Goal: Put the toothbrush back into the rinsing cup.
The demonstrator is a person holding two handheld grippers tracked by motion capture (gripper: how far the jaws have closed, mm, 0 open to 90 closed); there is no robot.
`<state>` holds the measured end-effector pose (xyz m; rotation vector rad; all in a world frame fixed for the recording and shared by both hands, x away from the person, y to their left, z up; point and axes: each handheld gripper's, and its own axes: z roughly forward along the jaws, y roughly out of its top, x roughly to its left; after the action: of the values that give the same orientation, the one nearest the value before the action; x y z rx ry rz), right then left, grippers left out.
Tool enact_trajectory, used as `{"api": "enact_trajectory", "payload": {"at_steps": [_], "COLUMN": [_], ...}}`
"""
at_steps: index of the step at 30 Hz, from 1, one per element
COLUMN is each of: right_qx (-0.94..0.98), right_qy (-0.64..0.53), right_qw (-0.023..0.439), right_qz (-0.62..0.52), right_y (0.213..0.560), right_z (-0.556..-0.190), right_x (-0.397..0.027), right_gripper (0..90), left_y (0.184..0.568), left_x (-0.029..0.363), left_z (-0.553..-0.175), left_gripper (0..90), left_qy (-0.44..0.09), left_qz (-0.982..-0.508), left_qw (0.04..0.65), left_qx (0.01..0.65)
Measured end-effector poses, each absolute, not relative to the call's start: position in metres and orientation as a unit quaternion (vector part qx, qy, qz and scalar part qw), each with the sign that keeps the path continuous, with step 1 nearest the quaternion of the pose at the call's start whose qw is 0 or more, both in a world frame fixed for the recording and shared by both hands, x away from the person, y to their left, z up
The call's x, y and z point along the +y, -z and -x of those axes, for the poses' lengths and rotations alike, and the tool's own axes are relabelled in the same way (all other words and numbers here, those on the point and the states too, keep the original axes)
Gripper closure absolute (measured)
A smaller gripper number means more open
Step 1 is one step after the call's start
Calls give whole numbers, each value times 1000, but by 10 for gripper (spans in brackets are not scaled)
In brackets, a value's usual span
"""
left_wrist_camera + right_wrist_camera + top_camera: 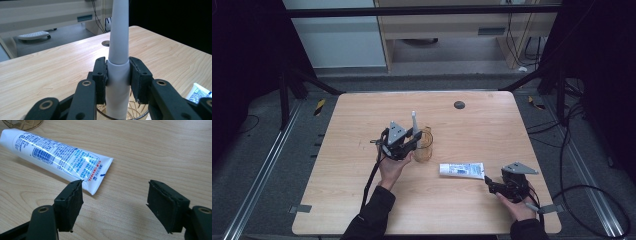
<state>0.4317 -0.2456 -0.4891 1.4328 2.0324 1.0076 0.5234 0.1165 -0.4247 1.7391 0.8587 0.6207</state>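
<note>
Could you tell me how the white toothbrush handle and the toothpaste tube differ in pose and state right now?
The toothbrush handle stands upright in the amber cup; the toothpaste tube lies flat on the table. The left gripper clamps the handle; the open right gripper leaves the tube ungripped. Both are white.

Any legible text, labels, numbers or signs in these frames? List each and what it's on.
Nothing can be quoted.
toothpaste tube: blue print, a barcode and boxed panels, all too small and blurred to read.
white handle held in the left tongs: no marking visible.
table: no text.
</note>
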Motion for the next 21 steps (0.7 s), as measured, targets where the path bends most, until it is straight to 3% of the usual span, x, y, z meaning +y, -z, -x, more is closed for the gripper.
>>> {"api": "enact_trajectory", "payload": {"at_steps": [13, 21], "right_qx": [739, 739], "right_qy": [-364, -364], "right_qw": [230, 231], "right_qz": [-518, -518], "right_y": [490, 490], "right_z": [-432, -432], "right_x": [-245, -245], "right_gripper": [286, 286], "left_y": [428, 427], "left_x": [117, 118], "left_z": [-522, -520], "left_gripper": [658, 562], "left_qy": [-253, -259], "left_qz": [-733, -732], "left_qw": [524, 523], "left_qx": [352, 352]}}
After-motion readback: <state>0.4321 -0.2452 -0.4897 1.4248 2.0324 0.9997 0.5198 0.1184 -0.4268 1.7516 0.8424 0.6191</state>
